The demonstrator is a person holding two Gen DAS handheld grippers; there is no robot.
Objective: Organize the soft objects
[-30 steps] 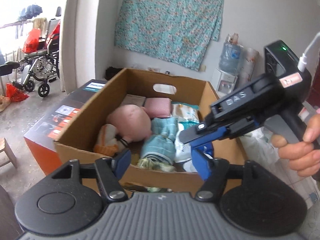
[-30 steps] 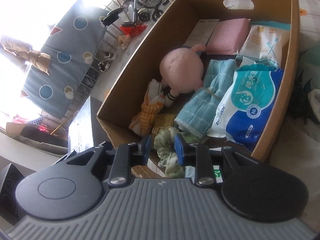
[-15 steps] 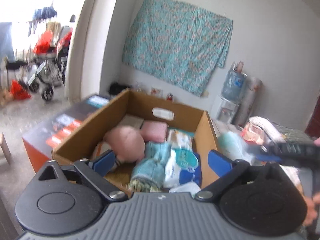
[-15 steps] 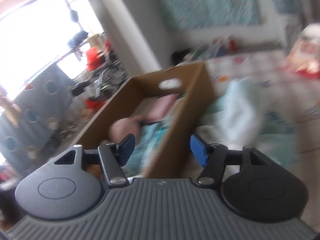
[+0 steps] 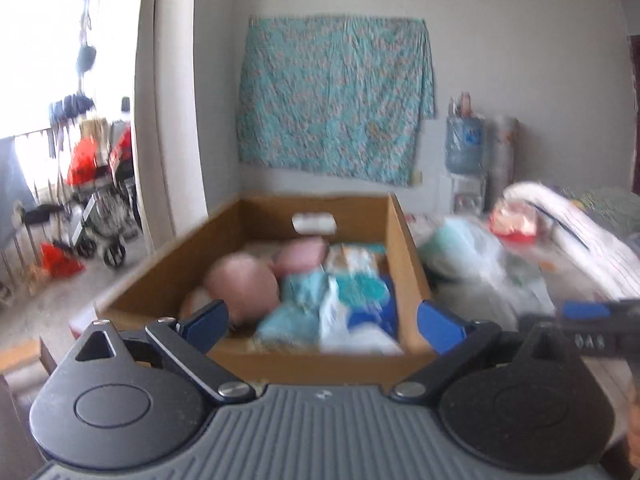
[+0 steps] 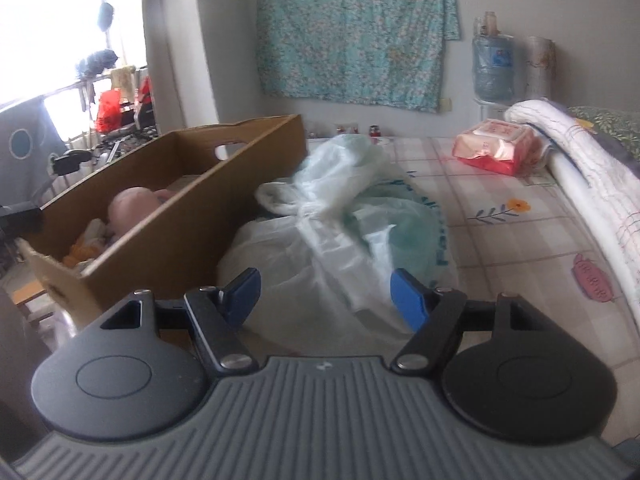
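On the left edge of the bed (image 6: 500, 184), which has a checked cover with small flowers, we see an open cardboard box (image 5: 404, 248) with soft things packed inside. In the left wrist view, which is blurred, a pink plush head (image 5: 242, 286) lies at the left of the box, a pink pad (image 5: 300, 254) is behind it toward the far wall, and a light blue towel (image 5: 296, 304) lies in the middle. At the right side there seem to be wipes packs (image 5: 360, 300) in white and blue, but we cannot read them. Something orange and cream (image 6: 86, 246) sits in the near left corner beside the plush head.

The left gripper (image 5: 324, 326) hangs before the near wall of the box with its jaws spread wide, and nothing is between its blue pads (image 5: 206, 322). The right gripper (image 6: 324, 296) is over the bed just beside the box, above a crumpled white plastic bag (image 6: 320, 236) that touches the right wall of the box. Its jaws are opening, and the pads do not press on anything; the bag only lies behind them. Inside or under the bag we see a teal pack (image 6: 416, 240). A red and pink pack (image 6: 496, 146) lies far back on the bed, near a rolled white quilt (image 6: 580, 184). A teal flowered cloth (image 6: 356, 28) hangs on the wall.
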